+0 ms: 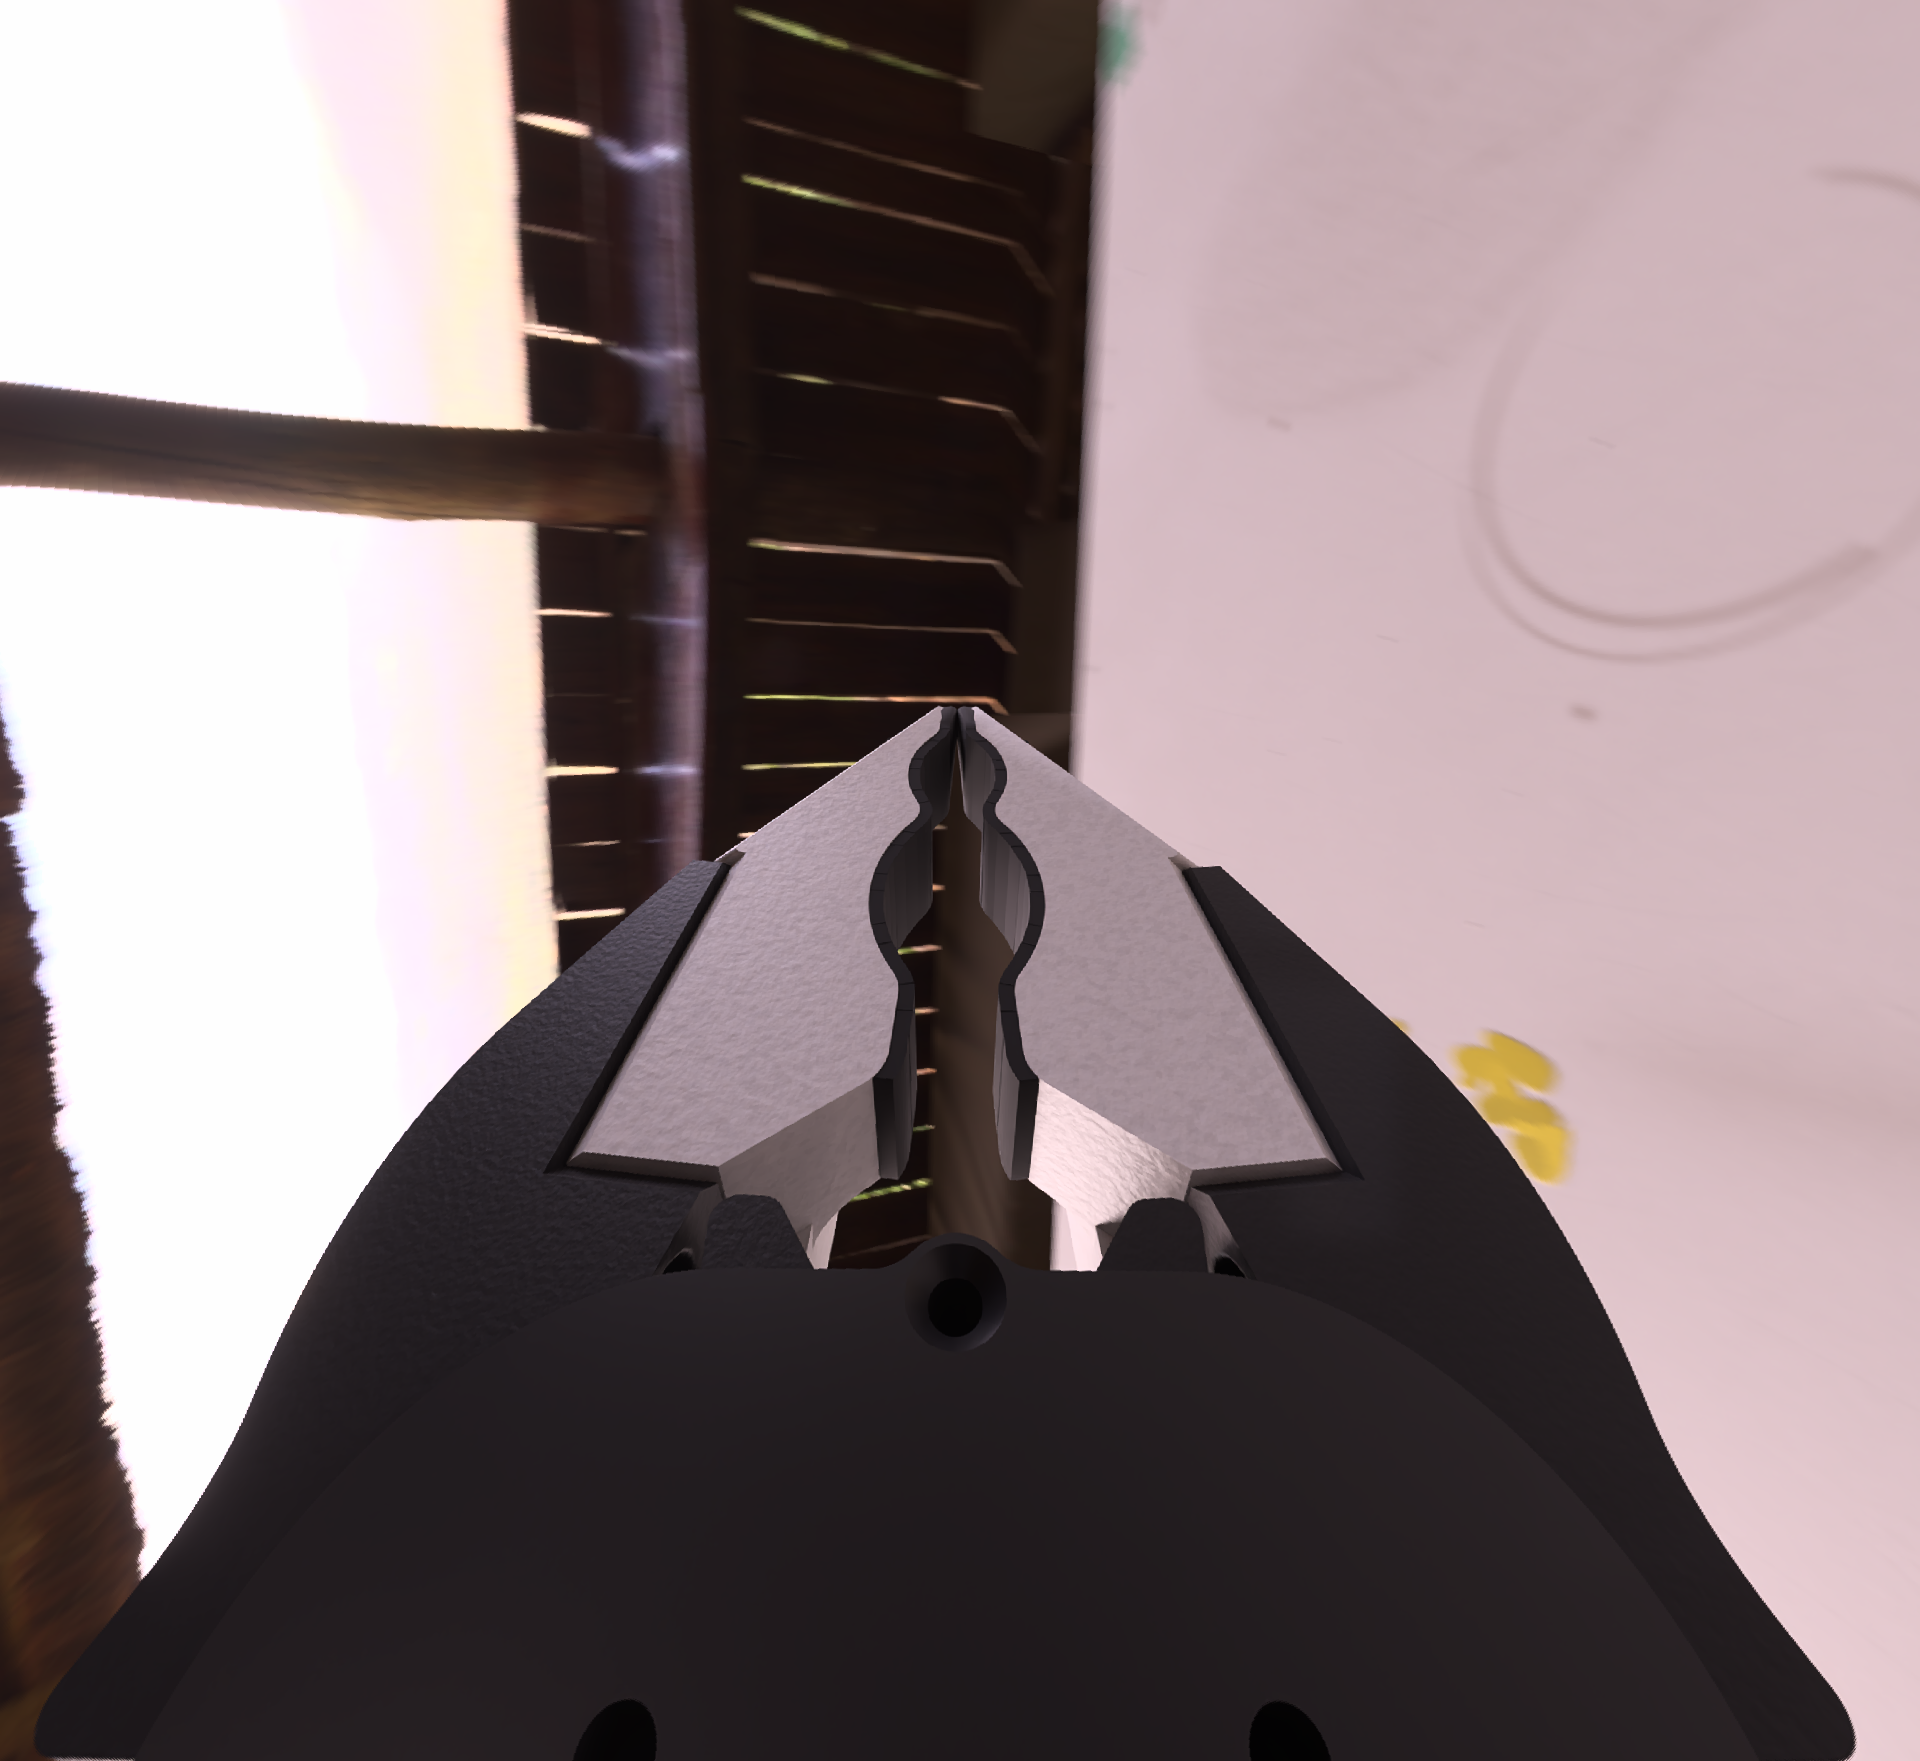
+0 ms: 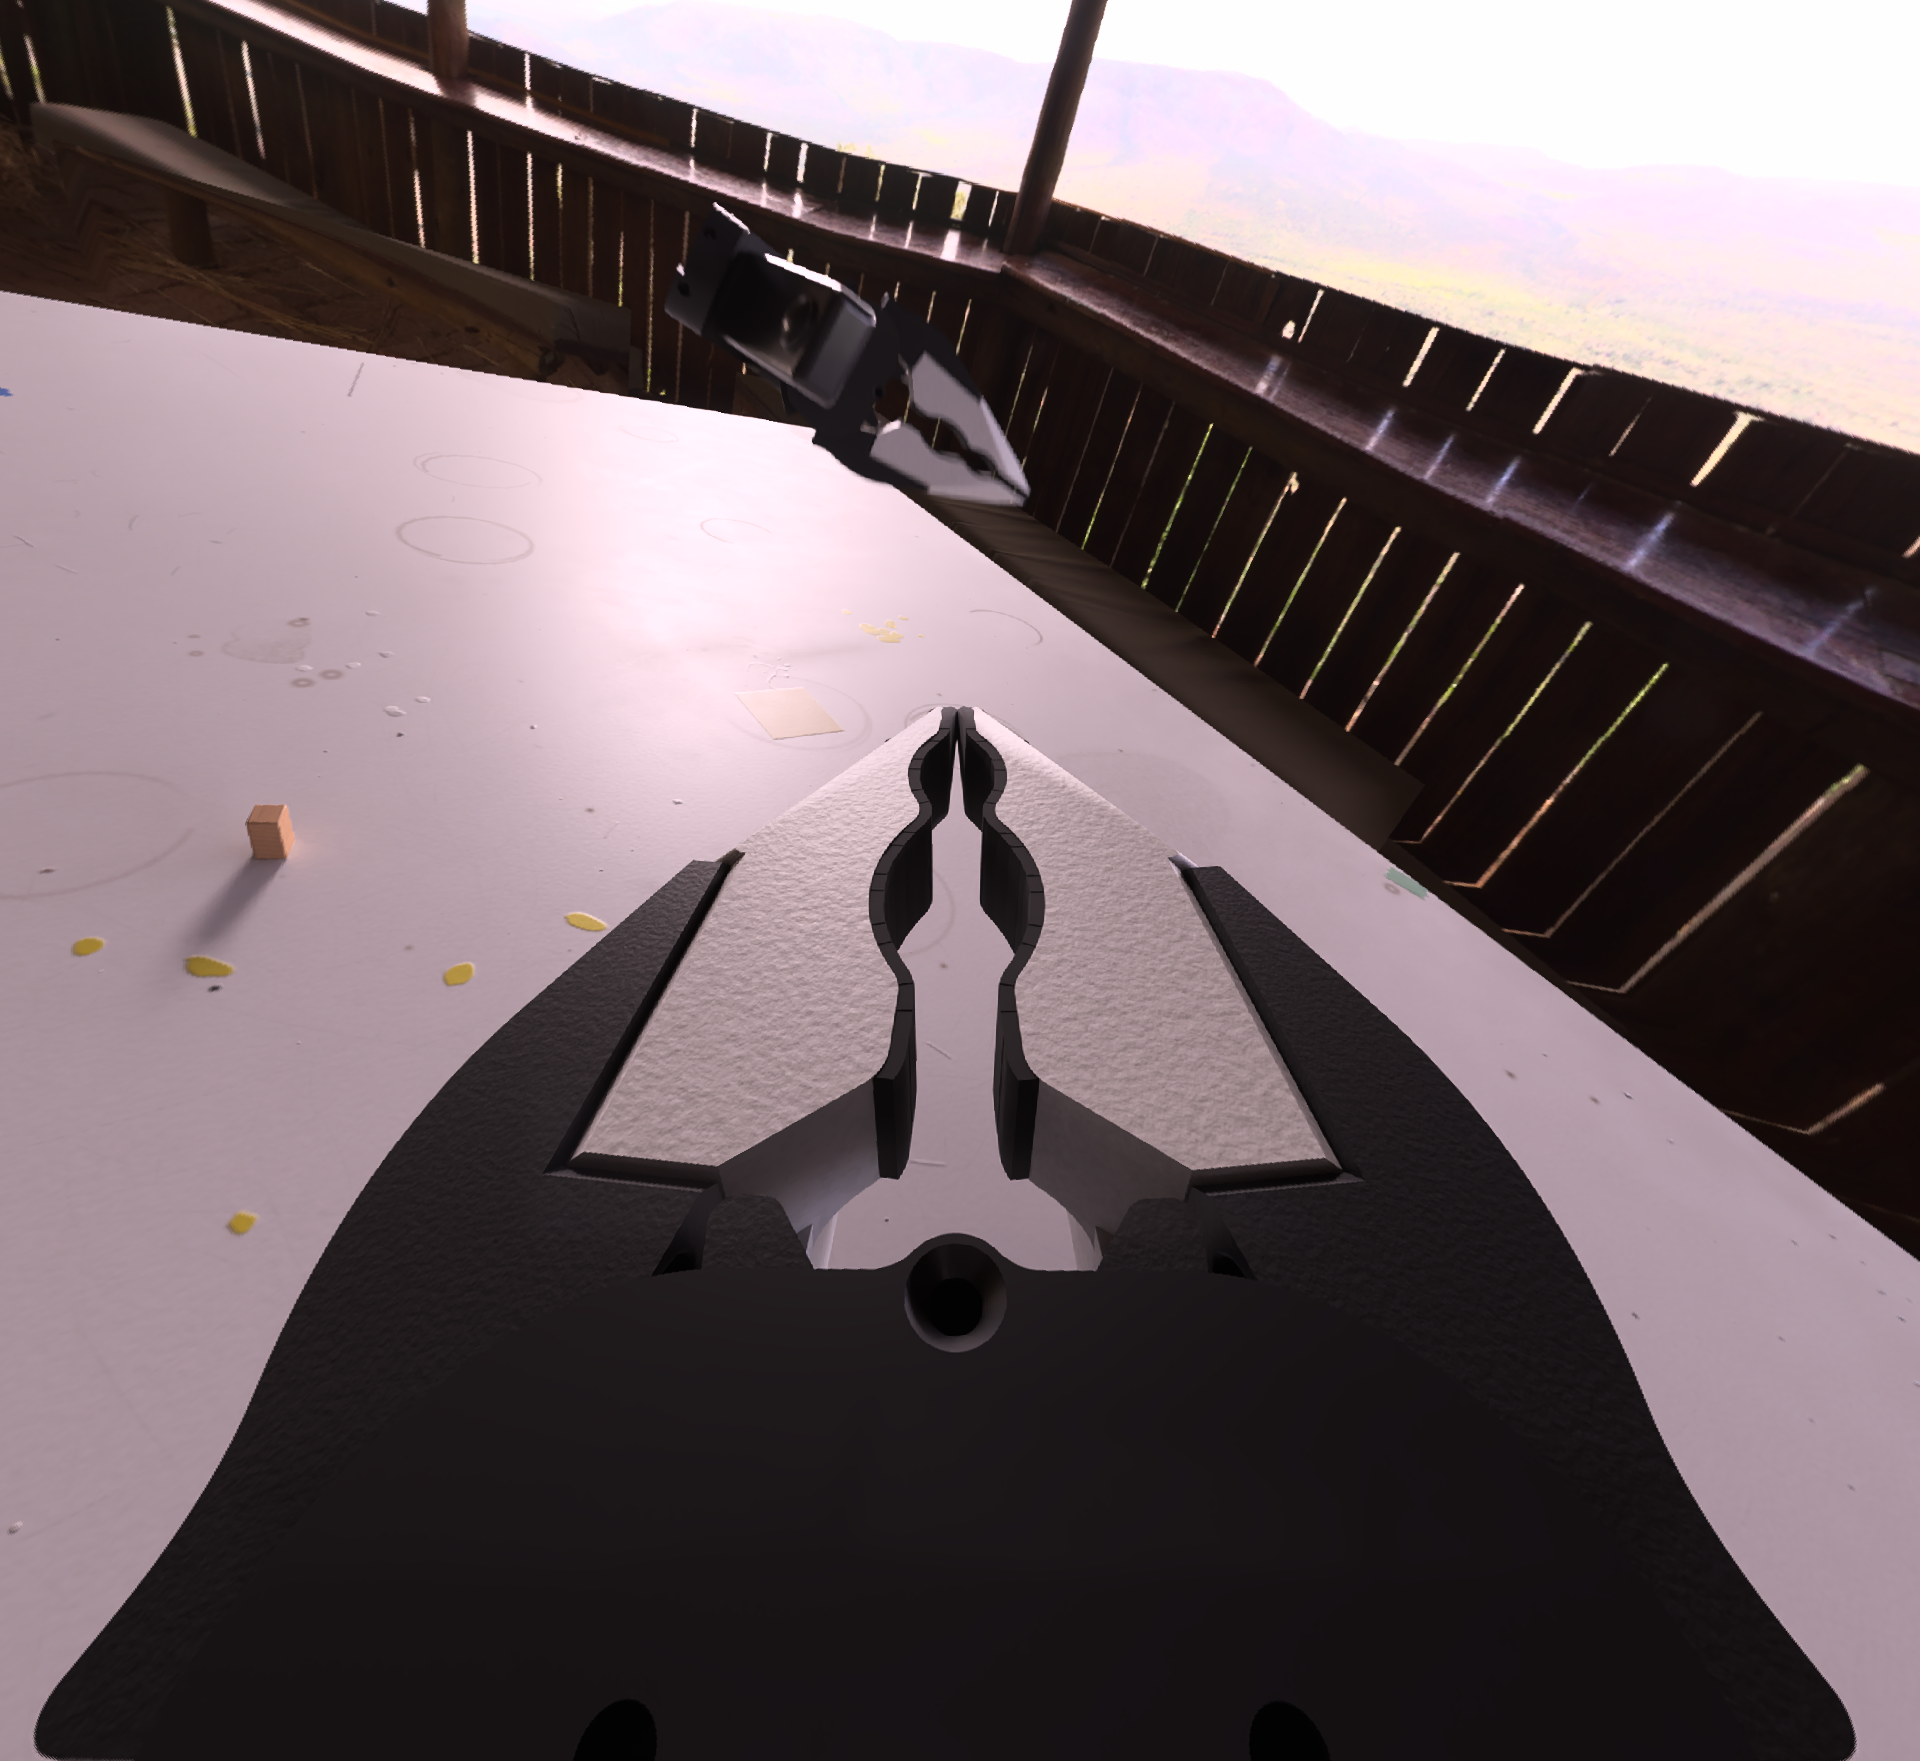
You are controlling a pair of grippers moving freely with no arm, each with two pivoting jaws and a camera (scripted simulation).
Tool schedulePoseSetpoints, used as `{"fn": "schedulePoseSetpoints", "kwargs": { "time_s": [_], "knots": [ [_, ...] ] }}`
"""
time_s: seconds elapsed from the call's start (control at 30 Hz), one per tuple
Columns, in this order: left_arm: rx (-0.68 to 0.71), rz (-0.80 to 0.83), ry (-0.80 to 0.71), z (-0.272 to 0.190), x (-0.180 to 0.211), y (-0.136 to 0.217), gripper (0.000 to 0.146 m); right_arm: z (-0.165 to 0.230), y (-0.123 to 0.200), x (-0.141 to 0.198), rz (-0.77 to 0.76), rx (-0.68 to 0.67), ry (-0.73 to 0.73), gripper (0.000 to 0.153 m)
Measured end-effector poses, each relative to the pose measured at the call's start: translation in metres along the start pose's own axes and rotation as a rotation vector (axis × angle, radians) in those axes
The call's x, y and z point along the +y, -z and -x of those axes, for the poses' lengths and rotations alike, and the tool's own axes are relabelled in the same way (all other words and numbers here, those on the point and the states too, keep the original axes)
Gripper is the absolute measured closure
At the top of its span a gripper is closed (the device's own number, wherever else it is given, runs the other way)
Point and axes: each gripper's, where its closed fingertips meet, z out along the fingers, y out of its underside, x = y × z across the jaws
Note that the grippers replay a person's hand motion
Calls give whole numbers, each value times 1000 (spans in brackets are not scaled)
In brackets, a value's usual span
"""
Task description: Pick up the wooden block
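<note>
A small light wooden block [image 2: 269,830] stands on the white table [image 2: 520,568], far left of my right gripper. My right gripper [image 2: 956,716] is shut and empty, hovering above the table and pointing toward its far right edge. My left gripper [image 1: 956,716] is shut and empty; its view is rolled sideways and looks past the table edge at the fence. The left gripper also shows in the right wrist view [image 2: 1013,490], in the air over the table's far edge, tips together. The block does not show in the left wrist view.
A dark wooden fence [image 2: 1351,506] runs beyond the table's far and right edges. Yellow paint spots [image 2: 208,965] and a tan rectangular patch [image 2: 790,712] mark the tabletop. In the left wrist view the white table [image 1: 1507,568] fills the right side, with yellow marks [image 1: 1517,1098].
</note>
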Motion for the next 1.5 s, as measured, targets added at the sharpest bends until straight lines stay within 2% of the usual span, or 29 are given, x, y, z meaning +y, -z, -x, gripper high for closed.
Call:
{"fn": "schedulePoseSetpoints", "kwargs": {
  "time_s": [0.07, 0.13, 0.3, 0.4, 0.5, 0.6, 0.83, 0.93, 1.0, 1.1, 1.17, 1.23, 1.33, 1.43, 1.5],
  "knots": [
    [131, 23, -1, -39, 10, -14, 146, 1, -1, 3, 6, -6, -6, 153],
    [285, 48, 68, -72, 17, -21, 146, 2, -2, 6, 13, -14, -12, 153],
    [495, 151, 301, -100, 39, -32, 144, 6, -8, 14, 30, -40, -34, 153],
    [494, 276, 413, -97, 63, -38, 139, 9, -11, 18, 38, -54, -43, 153],
    [554, 281, 596, -96, 65, -39, 117, 11, -12, 20, 42, -64, -50, 153],
    [562, 203, 809, -84, 55, -38, 98, 12, -12, 20, 42, -68, -55, 153],
    [456, -21, 1088, -30, 30, -21, 83, 14, -12, 19, 34, -79, -75, 153],
    [412, -112, 1212, -3, 16, -8, 72, 15, -13, 19, 32, -83, -80, 153],
    [391, -174, 1259, 11, 1, 6, 71, 15, -14, 19, 31, -84, -80, 153],
    [468, -293, 1200, 9, -45, 41, 75, 16, -14, 18, 28, -83, -81, 153],
    [574, -350, 1092, -15, -84, 72, 78, 16, -14, 17, 24, -82, -83, 153],
    [721, -433, 974, -51, -126, 113, 87, 16, -14, 17, 25, -82, -84, 153],
    [993, -508, 821, -122, -173, 182, 110, 17, -14, 19, 31, -81, -84, 153],
    [1170, -453, 712, -194, -192, 230, 115, 20, -17, 20, 37, -89, -86, 153],
    [1208, -397, 649, -231, -196, 248, 114, 23, -19, 22, 42, -102, -87, 153]
  ]
}}
